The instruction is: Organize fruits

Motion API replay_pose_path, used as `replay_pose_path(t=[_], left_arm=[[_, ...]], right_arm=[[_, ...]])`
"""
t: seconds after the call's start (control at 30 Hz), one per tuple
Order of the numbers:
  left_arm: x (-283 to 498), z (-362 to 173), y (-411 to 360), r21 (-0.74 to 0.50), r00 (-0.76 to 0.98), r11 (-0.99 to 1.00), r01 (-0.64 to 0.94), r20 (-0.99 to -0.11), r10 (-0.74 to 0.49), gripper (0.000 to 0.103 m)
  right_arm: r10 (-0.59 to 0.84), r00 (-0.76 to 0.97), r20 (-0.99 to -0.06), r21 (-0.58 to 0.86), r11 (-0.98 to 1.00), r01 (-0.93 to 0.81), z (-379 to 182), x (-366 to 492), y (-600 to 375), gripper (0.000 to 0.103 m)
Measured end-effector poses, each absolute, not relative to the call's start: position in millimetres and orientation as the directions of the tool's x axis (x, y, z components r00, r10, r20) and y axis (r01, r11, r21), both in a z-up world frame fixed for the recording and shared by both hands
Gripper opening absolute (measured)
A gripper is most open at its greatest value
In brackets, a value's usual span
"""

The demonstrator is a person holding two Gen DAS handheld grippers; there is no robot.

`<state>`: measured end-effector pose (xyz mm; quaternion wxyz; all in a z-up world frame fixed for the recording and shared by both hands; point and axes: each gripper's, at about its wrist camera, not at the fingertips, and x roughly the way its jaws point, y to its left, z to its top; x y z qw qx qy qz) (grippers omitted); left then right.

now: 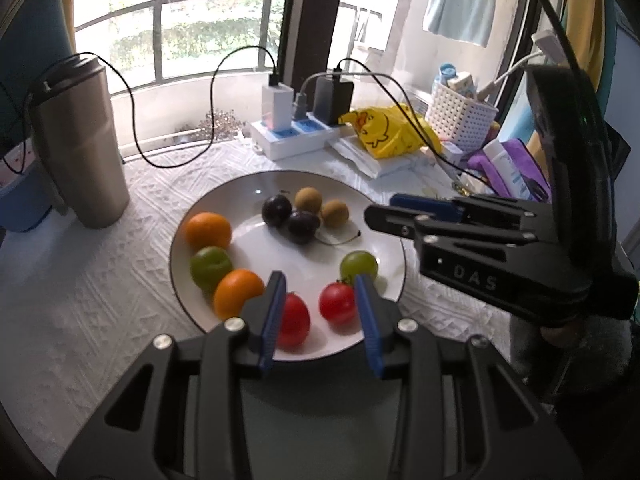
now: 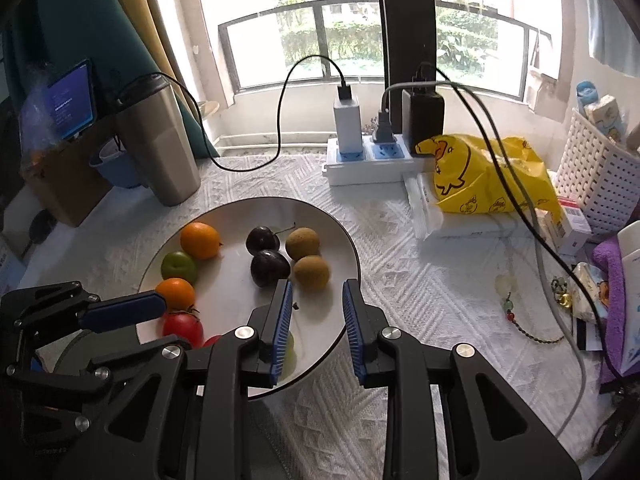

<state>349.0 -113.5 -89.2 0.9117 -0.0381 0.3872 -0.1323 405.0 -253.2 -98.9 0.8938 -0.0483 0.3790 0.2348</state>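
Two tomatoes (image 1: 316, 312) are sitting at the plate (image 1: 180, 240) near edge, w/ the left gripper (image 1: 320, 292) hovering spread over them; right gripper (image 2: 316, 300) is spread, empty. Probably centering on one tomato, squeezing gently so it's not bruising.

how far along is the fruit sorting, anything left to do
Mostly grouped on the plate: plums paired, brown fruits paired, red tomatoes side by side. In hand: nothing; the left gripper and right gripper hang open. Left: one green fruit sits apart from the other, which splits the oranges.
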Motion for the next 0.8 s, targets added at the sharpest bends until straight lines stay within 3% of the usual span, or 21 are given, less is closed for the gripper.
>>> replay_pose_path(t=[0.8], left_arm=[[273.9, -53.6, -83.6, -0.172, 0.755, 0.974, 0.151, -0.616, -0.226, 0.04]], right_arm=[[0.382, 0.663, -0.644, 0.041, 0.882, -0.469, -52.3, 326.3, -241.9, 0.028]])
